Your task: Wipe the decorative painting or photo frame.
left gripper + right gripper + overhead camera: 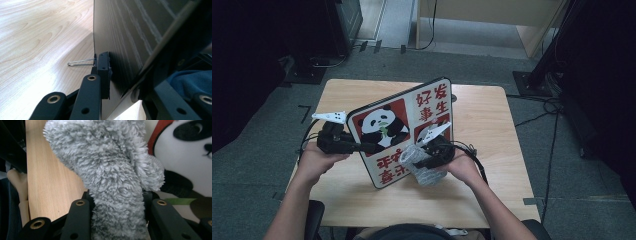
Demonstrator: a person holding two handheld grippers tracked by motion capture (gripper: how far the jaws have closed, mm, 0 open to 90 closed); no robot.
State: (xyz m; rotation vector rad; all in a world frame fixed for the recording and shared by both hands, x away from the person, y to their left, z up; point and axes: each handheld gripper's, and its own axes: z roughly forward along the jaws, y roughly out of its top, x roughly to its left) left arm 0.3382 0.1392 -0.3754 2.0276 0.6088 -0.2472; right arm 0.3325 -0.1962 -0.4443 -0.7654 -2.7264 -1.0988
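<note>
1. a person sits at a light wooden table [492, 130] and holds a two-jaw gripper in each hand.
2. the left gripper [362, 146] is clamped on the left edge of a panda board [402, 130]; in the left gripper view its jaws pinch the thin edge of the board [120, 37] from both sides.
3. the board is a flat square with rounded corners, printed with a panda and red characters on white and red fields. it stands tilted over the middle of the table, its lower corner towards the person and its printed face up towards the high camera.
4. in the left gripper view the dark back of the board is seen, with a small wire clip [81, 62] sticking out from the edge beside the jaw, over the table [37, 37].
5. the right gripper [424, 159] is closed on a grey fluffy cloth [417, 165]; in the right gripper view the cloth [112, 175] bulges out from between the two black jaws.
6. the cloth lies against the lower right part of the board's printed face, just beside the panda picture [187, 157].
7. the left hand [314, 160] and the right hand [464, 167] come in from the bottom edge, each wrapped round its gripper, with a black cable trailing from the right one across the table.
</note>
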